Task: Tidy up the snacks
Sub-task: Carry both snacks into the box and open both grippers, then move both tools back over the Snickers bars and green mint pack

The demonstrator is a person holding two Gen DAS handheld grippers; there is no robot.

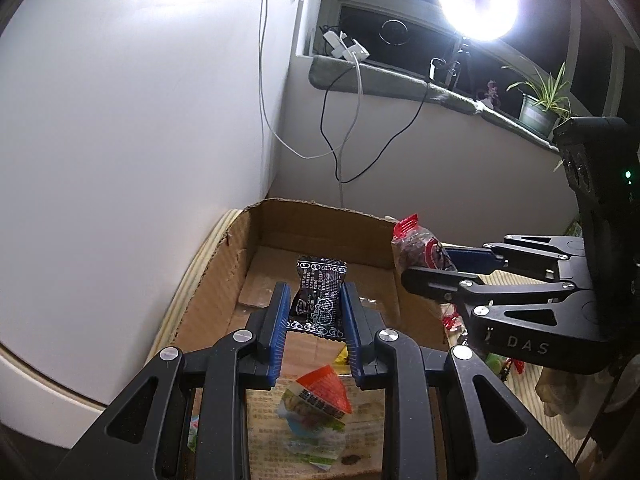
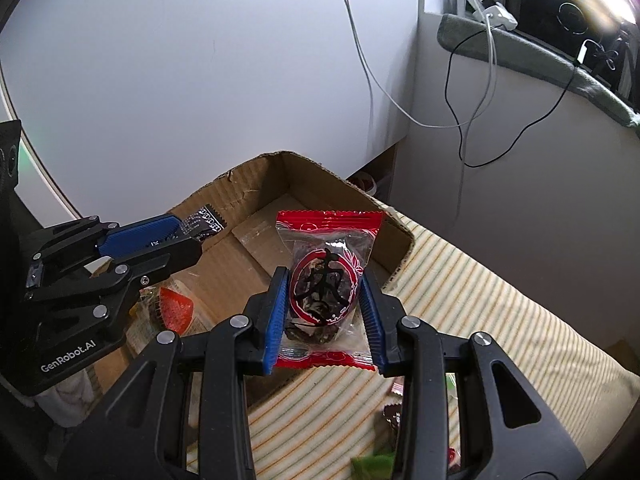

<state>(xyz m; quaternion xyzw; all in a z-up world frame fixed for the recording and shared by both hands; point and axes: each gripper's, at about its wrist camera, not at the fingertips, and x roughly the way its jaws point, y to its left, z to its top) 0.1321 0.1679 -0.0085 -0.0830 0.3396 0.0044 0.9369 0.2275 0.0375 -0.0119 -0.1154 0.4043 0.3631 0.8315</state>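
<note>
My left gripper (image 1: 314, 300) is shut on a black snack packet (image 1: 318, 298) and holds it above the open cardboard box (image 1: 224, 276). My right gripper (image 2: 324, 292) is shut on a red-edged clear snack packet (image 2: 326, 280) over the box's right wall (image 2: 394, 236). The right gripper also shows in the left wrist view (image 1: 436, 266) with its red packet (image 1: 418, 246). The left gripper shows in the right wrist view (image 2: 176, 236) with the black packet (image 2: 206, 222). An orange and green snack packet (image 1: 316, 404) lies on the box floor.
The box sits on a striped cloth (image 2: 480, 312) against a white wall (image 1: 140, 120). Several loose snacks (image 2: 400, 412) lie on the cloth near the right gripper. Cables (image 1: 340, 120) hang from a window sill with a ring light (image 1: 478, 0) and a potted plant (image 1: 540, 108).
</note>
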